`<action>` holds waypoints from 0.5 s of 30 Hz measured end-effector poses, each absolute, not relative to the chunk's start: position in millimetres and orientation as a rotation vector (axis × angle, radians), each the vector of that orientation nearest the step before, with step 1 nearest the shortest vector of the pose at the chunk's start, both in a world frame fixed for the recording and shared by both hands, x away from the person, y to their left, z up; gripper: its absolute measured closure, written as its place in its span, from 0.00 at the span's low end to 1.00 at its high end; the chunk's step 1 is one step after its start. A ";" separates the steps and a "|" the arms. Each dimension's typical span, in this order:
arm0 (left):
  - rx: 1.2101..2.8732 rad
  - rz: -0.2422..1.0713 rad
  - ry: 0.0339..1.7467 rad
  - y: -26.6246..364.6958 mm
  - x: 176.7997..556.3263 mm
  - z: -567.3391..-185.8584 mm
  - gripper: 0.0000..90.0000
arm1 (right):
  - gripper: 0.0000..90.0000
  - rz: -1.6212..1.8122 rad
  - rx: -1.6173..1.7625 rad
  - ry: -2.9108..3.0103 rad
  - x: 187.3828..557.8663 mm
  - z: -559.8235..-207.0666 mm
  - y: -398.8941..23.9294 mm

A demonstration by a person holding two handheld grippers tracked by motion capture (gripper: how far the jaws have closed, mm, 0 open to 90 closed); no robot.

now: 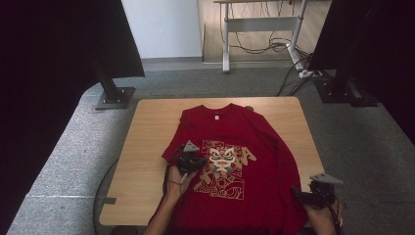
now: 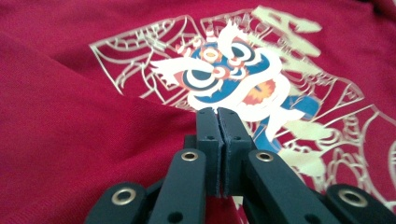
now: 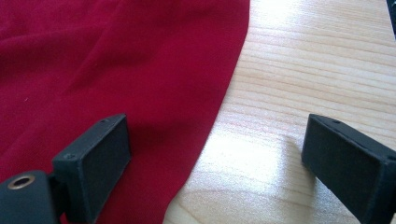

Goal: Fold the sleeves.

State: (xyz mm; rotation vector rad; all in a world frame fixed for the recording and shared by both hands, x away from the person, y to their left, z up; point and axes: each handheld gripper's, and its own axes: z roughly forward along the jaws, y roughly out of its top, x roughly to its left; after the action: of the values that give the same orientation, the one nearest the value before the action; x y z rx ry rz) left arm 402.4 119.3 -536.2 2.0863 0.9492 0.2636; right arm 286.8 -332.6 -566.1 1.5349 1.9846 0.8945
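We found a red cotton T-shirt (image 1: 230, 147) with a cream, blue and orange lion-dance print lying face up on the light wooden table (image 1: 147, 147). Its collar pointed toward the far edge, and its hem hung over the near edge between the person's 2 forearms. The cloth covered the middle of the table and ran close to the right edge, with bare wood left along the left edge.

Our left gripper (image 1: 195, 161) sat over the shirt just left of the print, and in the left gripper view its 2 black jaws were pressed flat together (image 2: 218, 114) with nothing between them, the tips pointing at the lion's face (image 2: 224, 70). Our right gripper (image 1: 299, 195) rested near the table's near right corner; in the right gripper view its jaws stood wide apart, 1 over the red cloth (image 3: 140, 70) and 1 over the wood (image 3: 303, 70), straddling the shirt's side edge (image 3: 223, 102) without pinching it.

We judged the shirt light, soft and limp, likely to sag and wrinkle wherever it was lifted and to drag on the wood rather than slide cleanly. A shallow fold already ran across the fabric beside the print. The best holds looked to be the side edge, hem or shoulder seams, where a thin doubled layer would fit between the pads.
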 end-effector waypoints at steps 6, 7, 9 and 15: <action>2.131 0.252 0.963 114.0 407.7 -549.8 0.95 | 0.09 0.895 1.536 1.985 286.8 -566.1 -332.6; 2.121 0.230 0.971 114.8 409.4 -552.4 0.94 | 0.09 0.894 1.535 1.985 286.8 -566.1 -332.6; 2.112 0.194 0.973 116.1 410.7 -552.0 0.89 | 0.09 0.895 1.534 1.985 286.8 -566.1 -332.6; 2.105 0.202 0.982 120.9 408.6 -542.3 0.64 | 0.09 0.895 1.535 1.985 286.7 -566.1 -332.5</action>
State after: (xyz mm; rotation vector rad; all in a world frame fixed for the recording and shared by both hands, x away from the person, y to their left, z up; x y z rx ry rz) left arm 408.6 120.9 -542.3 2.1047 0.9822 0.2017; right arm 286.7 -332.5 -566.1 1.5348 1.9855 0.8947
